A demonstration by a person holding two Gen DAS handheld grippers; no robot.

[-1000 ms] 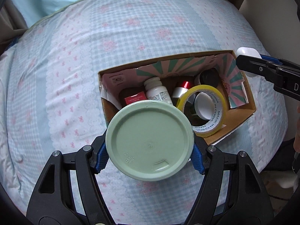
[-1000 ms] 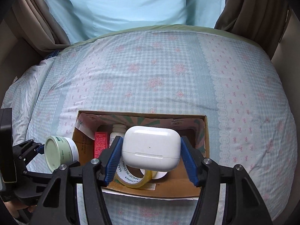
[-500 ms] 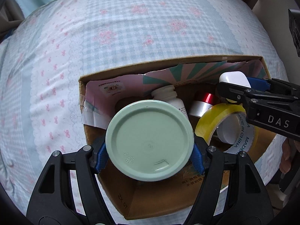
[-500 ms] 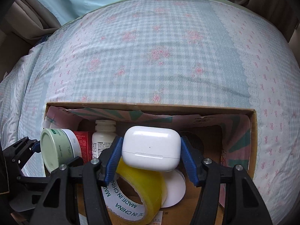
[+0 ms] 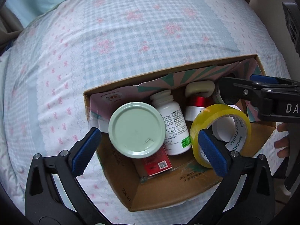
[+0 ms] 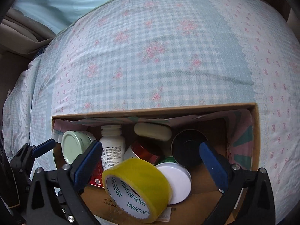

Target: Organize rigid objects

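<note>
Both tongs released, nothing between the pads. Left gripper point(image 5: 148, 151) spread wide over the near-left corner of the cardboard box point(image 5: 168, 193); right gripper point(image 6: 150, 166) spread wide over the box's middle, also seen entering from the right edge in the left wrist view point(image 5: 266, 97). Blue ribbed pads on black plastic arms.

Pale green jar point(image 5: 136, 129) now sits in the box's left end, lying tilted with its round flat lid facing the left camera, resting on a red carton point(image 5: 156, 161) and touching the white pill bottle point(image 5: 172, 123). From the right wrist view the jar point(image 6: 75, 146) leans against the left wall. White earbud case point(image 6: 152, 131), smooth rounded pebble shape, lies at the far wall, on top of a red-and-silver can point(image 6: 144, 151).

Box is packed: yellow tape roll point(image 6: 136, 187) on edge, glossy, printed white core, against the near wall; white round lid point(image 6: 176, 181) just beside it; black round tin point(image 6: 187, 148) to the right. Only open floor is the right end of the box, bare brown cardboard. Inner walls lined with pink and green striped paper, top edge torn and ragged. Rim corners sharp; the left gripper's right pad is close to the tape roll.

Box rests on a soft checked quilt point(image 6: 159, 56), blue-white with pink flowers, wide open all around. Person's fingers point(image 5: 283, 140) show at the right.
</note>
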